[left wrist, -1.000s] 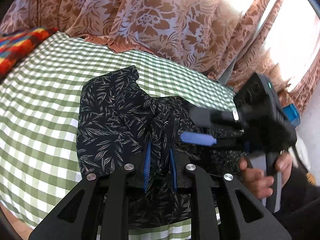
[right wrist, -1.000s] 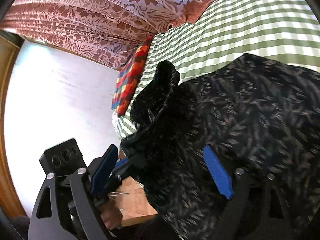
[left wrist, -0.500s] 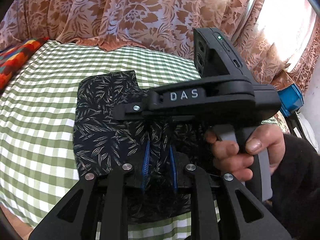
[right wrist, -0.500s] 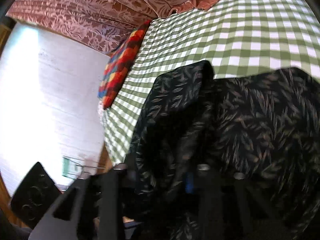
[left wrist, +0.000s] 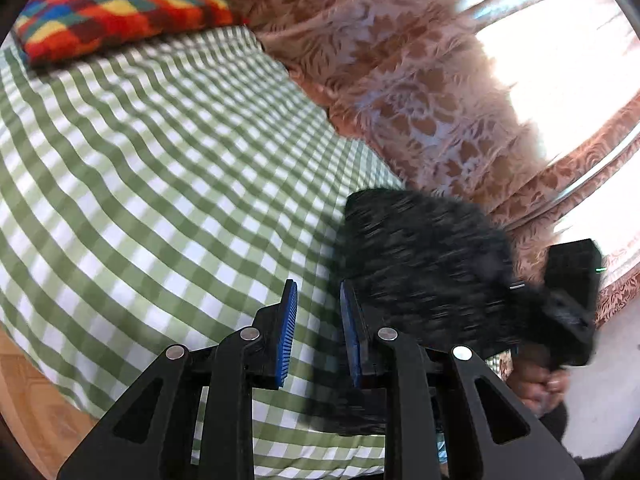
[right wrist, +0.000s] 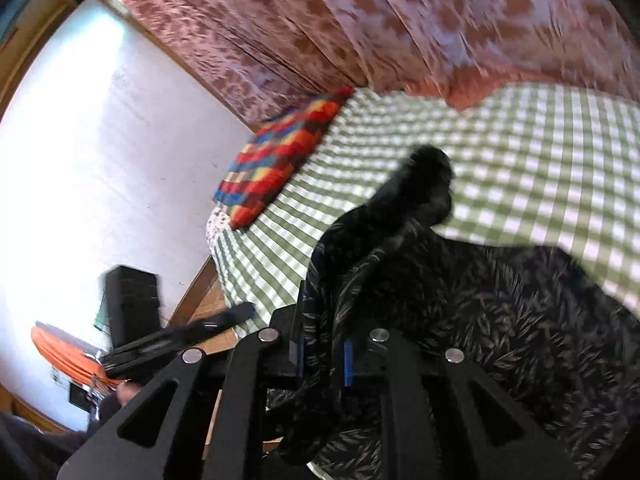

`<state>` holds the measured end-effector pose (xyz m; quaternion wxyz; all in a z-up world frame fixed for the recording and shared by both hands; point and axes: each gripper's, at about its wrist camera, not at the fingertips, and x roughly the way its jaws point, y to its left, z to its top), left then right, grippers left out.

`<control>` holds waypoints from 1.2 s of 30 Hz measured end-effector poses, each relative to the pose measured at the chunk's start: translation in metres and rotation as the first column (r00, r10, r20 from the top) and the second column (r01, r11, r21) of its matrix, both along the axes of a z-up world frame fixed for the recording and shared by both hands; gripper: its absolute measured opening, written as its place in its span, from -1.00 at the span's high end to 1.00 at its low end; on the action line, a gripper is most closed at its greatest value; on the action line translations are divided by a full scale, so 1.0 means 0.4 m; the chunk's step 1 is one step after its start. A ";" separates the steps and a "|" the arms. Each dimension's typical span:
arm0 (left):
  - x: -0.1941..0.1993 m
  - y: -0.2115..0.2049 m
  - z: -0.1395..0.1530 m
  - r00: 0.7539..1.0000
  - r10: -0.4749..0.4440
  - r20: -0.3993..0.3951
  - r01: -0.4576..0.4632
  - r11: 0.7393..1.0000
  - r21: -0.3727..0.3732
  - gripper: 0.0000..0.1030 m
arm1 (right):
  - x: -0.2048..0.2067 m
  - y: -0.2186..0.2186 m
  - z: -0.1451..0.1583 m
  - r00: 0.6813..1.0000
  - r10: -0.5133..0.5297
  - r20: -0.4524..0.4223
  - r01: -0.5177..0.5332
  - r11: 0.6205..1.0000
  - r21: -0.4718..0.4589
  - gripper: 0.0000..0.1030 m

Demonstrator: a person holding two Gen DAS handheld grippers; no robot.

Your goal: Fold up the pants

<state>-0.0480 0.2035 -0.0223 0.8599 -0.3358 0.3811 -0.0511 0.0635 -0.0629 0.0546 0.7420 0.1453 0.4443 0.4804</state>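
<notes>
The black leaf-print pants (right wrist: pixel 500 320) lie bunched on the green checked bed sheet (right wrist: pixel 540 140). My right gripper (right wrist: pixel 324 356) is closing, its blue pads pressing a fold of the pants, and a peak of fabric stands up ahead of it. In the left wrist view the pants (left wrist: pixel 424 264) are a dark blur at the right. My left gripper (left wrist: pixel 318 292) is to their left, its jaws opening with only sheet (left wrist: pixel 160 160) showing between them. The right tool's black housing (left wrist: pixel 572 280) and a hand (left wrist: pixel 540 388) sit behind the pants.
A multicoloured patchwork pillow (left wrist: pixel 112 4) lies at the head of the bed. Brown floral curtains (left wrist: pixel 400 60) hang along the far side, bright window behind. A white wall (right wrist: pixel 100 160), wooden floor (left wrist: pixel 44 408) and an orange object (right wrist: pixel 64 352) lie beyond the bed's near edge.
The left gripper let go of the pants fold and swung left over bare sheet. The right gripper closed from wide open onto the pants and rose, lifting the fabric.
</notes>
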 end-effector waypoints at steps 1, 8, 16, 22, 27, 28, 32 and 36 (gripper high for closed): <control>0.011 -0.013 -0.003 1.000 -0.012 -0.006 0.012 1.000 0.007 0.60 | -0.009 -0.008 0.022 1.000 -0.001 0.018 0.001 1.000 0.005 0.77; 0.083 -0.156 0.018 0.986 -0.155 0.054 0.155 0.988 0.007 0.60 | -0.073 -0.137 0.176 0.986 -0.040 0.160 0.033 0.998 0.047 0.77; 0.137 -0.399 0.010 0.892 -0.445 0.084 0.443 0.896 0.039 0.60 | -0.124 -0.393 0.189 0.957 -0.194 0.216 0.194 0.981 0.020 0.77; 0.129 -0.556 -0.057 0.779 -0.627 -0.008 0.625 0.776 0.079 0.60 | -0.169 -0.587 0.073 0.924 -0.342 0.169 0.357 0.931 -0.070 0.77; 0.108 -0.637 -0.104 0.718 -0.694 -0.062 0.696 0.711 0.102 0.60 | -0.196 -0.713 -0.090 0.885 -0.461 0.071 0.465 0.863 -0.199 0.77; 0.107 -0.647 -0.106 0.711 -0.700 -0.066 0.702 0.703 0.109 0.60 | -0.202 -0.729 -0.118 0.880 -0.472 0.054 0.472 0.854 -0.218 0.77; 0.114 -0.661 -0.111 0.702 -0.709 -0.073 0.712 0.693 0.114 0.60 | -0.207 -0.772 -0.225 0.847 -0.531 -0.038 0.507 0.827 -0.244 0.69; 0.111 -0.661 -0.102 0.698 -0.714 -0.059 0.715 0.689 0.123 0.60 | -0.216 -0.812 -0.243 0.822 -0.565 -0.079 0.539 0.814 -0.215 0.52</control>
